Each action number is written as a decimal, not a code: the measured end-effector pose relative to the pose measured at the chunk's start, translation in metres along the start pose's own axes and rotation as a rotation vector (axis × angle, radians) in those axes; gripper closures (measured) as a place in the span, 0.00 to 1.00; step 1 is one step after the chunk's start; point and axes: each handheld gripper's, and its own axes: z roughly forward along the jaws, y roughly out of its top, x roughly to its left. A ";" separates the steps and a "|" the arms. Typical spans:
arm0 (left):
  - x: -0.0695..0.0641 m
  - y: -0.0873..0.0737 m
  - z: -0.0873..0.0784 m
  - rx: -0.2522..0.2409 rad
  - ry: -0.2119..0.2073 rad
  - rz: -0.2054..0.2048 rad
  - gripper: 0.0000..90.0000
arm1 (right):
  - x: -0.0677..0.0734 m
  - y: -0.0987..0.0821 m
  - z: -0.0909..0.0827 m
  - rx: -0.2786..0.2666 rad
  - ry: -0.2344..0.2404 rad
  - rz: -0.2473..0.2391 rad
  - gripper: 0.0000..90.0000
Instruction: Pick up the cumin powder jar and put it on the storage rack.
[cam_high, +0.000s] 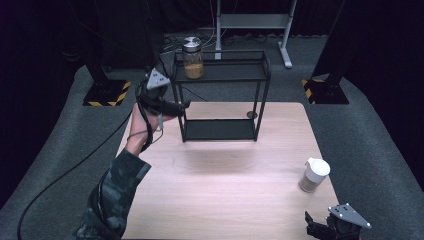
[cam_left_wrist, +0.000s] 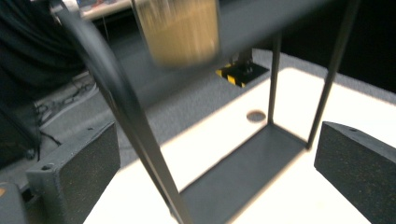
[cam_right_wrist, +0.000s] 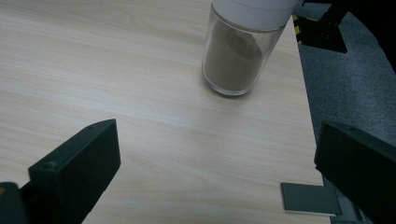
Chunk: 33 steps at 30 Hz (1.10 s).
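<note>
A glass jar (cam_right_wrist: 239, 56) of brownish powder with a white lid (cam_right_wrist: 254, 8) stands on the pale wooden table (cam_right_wrist: 116, 84) at about one o'clock. The right gripper (cam_right_wrist: 217, 175) has its two black jaws spread wide, at seven and four o'clock, nothing between them. A small dark plate (cam_right_wrist: 310, 198) lies at the table's edge near five o'clock.

Jar (cam_high: 193, 58) on rack (cam_high: 220, 95), shaker (cam_high: 314, 174) right.

Two jars (cam_high: 193, 58) (cam_high: 314, 174), one black shelf rack (cam_high: 220, 71), one table (cam_high: 220, 190).
</note>
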 end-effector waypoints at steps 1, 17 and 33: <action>-0.002 -0.009 -0.001 0.009 -0.005 0.002 0.00 | 0.000 0.000 0.000 0.000 -0.001 0.000 0.00; -0.063 -0.169 0.004 0.235 0.040 -0.137 0.00 | 0.002 -0.001 0.005 0.010 -0.005 0.003 0.00; -0.079 -0.210 0.004 0.291 0.075 -0.207 0.01 | 0.000 -0.004 0.009 0.009 0.001 0.018 0.00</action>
